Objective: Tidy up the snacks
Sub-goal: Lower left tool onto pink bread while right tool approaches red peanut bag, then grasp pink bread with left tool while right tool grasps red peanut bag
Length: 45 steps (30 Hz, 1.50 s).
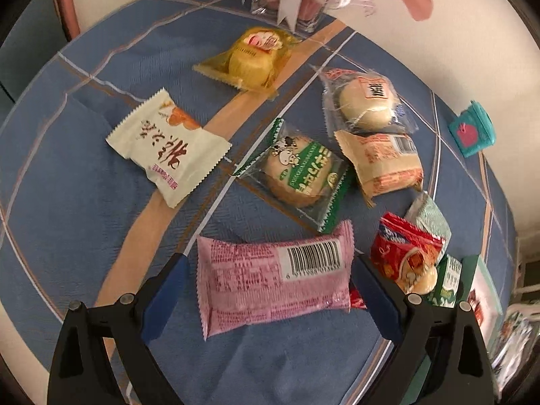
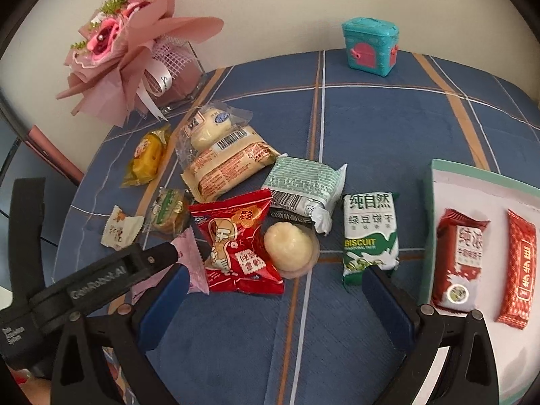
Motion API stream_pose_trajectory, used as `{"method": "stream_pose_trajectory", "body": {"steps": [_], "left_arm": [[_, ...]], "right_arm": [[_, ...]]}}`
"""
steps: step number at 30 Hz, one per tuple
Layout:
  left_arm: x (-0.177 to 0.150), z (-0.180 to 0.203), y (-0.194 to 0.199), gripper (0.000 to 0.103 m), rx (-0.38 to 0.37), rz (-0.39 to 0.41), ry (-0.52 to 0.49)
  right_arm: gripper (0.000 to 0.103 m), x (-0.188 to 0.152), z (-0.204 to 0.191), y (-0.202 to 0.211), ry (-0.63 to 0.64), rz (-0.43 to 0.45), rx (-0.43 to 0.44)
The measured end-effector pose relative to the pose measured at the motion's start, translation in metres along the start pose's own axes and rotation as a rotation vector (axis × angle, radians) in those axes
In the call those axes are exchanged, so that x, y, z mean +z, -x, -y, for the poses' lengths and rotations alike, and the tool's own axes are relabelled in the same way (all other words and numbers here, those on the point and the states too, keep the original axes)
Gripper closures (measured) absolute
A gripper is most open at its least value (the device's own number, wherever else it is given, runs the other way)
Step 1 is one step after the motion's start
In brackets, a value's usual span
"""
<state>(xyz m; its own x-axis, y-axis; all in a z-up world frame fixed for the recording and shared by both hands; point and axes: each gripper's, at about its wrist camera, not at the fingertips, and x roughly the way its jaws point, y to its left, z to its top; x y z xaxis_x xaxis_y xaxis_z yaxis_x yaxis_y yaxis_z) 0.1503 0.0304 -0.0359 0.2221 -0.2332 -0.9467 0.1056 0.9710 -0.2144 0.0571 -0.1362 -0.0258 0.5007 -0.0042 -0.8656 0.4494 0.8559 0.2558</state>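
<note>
Pink packet [image 1: 275, 278] lies flat on the tabletop [image 1: 84, 202], barcode side up, right between the left gripper [image 1: 270, 280] fingers [image 1: 165, 295]. Fingers spread wide, one each side of the packet; can't tell if either pad actually touches it. Not clamped.

Just right of it in the left wrist view: red peanut packet [image 1: 405, 249] with a pale round pastry [image 1: 420, 281] at its lower edge, and a pale green foil packet [image 1: 430, 219] behind. Above the pink packet: green-trimmed clear biscuit packet [image 1: 297, 172]. Left of that, apart from the rest, a white packet with black characters [image 1: 168, 148]. Further back: a yellow wrapped cake [image 1: 249, 60], a clear-wrapped white bun [image 1: 366, 104] overlapping a tan packet [image 1: 384, 162].

Right gripper [image 2: 275, 290] hangs above bare blue cloth, fingers [image 2: 388, 307] wide apart, nothing between them. Its right fingertip sits at the lower edge of a green-and-white BISCUIT packet [image 2: 369, 236]; contact unclear. Red peanut packet [image 2: 238, 243] and round pastry [image 2: 290, 246] are just ahead of the gap.

Far right: a teal-rimmed tray [image 2: 479, 172] with white floor holds two red packets, one with a white label [image 2: 459, 260] and one plain red [image 2: 516, 270], side by side, not touching.

Back edge of the tabletop: teal toy chest [image 2: 369, 47], pink bouquet [image 2: 128, 54].
</note>
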Motion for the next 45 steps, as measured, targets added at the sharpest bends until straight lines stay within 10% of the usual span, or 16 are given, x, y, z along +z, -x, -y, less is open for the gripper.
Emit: {"method": "stream_pose_trajectory", "body": {"steps": [35,45], "left_arm": [[-0.001,-0.014,-0.014,0.008,-0.058,-0.063,0.084],[-0.005,-0.008,-0.011,0.025,-0.061,-0.039,0.078]], "right_arm": [[0.043,0.001,-0.013,-0.033,-0.002,-0.041,0.097],[0.045,0.0,-0.011,-0.035,-0.003,-0.042,0.105]]}}
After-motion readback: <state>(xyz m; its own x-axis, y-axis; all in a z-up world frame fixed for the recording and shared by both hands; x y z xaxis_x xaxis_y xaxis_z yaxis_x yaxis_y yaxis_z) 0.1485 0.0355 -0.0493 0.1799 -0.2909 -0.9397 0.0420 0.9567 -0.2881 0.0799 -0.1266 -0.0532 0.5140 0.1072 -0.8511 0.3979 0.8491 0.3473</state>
